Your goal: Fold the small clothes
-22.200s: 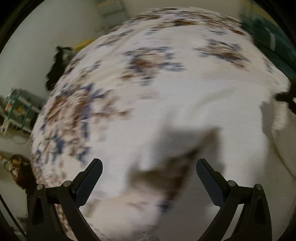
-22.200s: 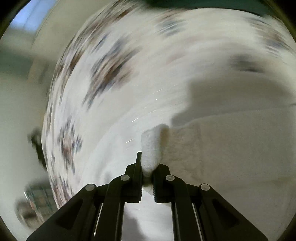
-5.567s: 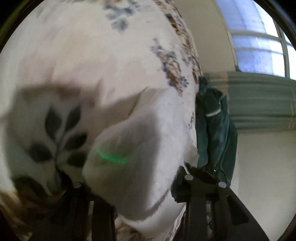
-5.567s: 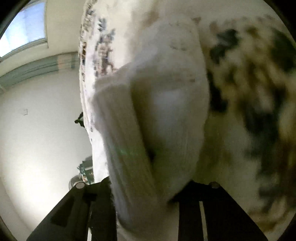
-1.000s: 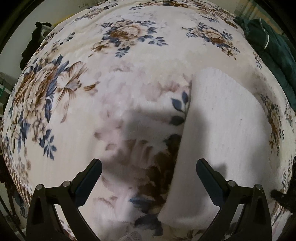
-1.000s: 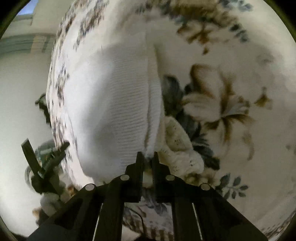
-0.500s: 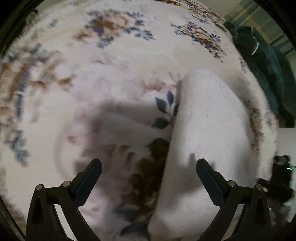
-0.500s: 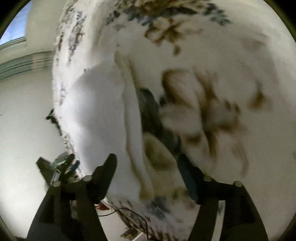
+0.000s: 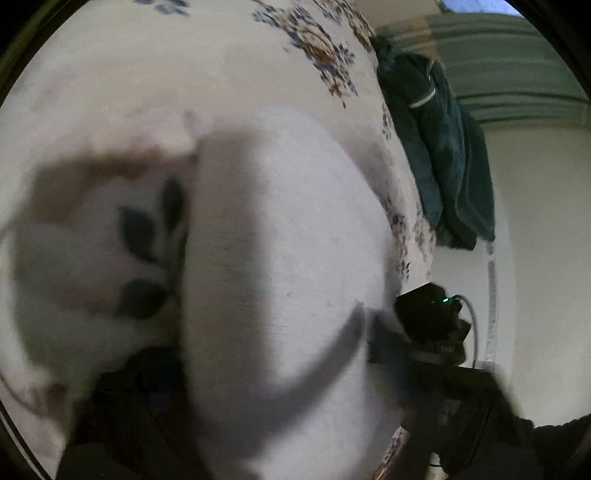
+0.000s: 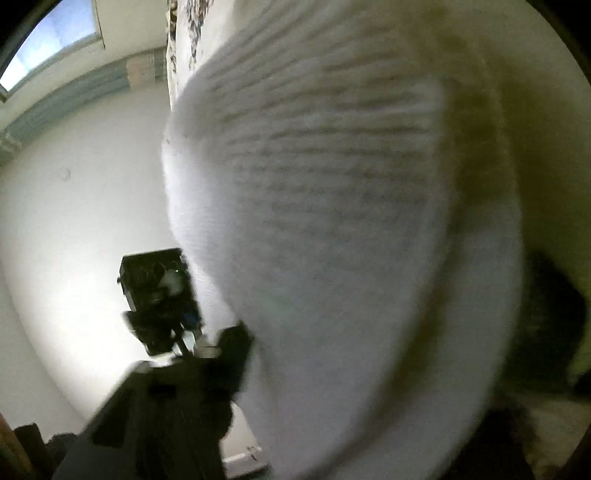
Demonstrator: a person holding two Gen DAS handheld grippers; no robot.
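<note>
Ribbed white knit garment (image 10: 332, 221), plush floral blanket (image 9: 258, 48) beneath

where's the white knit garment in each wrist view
Left wrist: the white knit garment fills the centre and bottom, lying on the floral blanket.
Right wrist: it fills the centre and right, its ribbing blurred.
Shared landmark: the floral blanket's flowered edge, top centre in both.

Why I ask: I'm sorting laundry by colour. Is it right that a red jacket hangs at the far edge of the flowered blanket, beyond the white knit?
Not quite: the jacket is dark green, as the left wrist view shows. It does hang at the flowered blanket's far edge, beyond the white knit.
</note>
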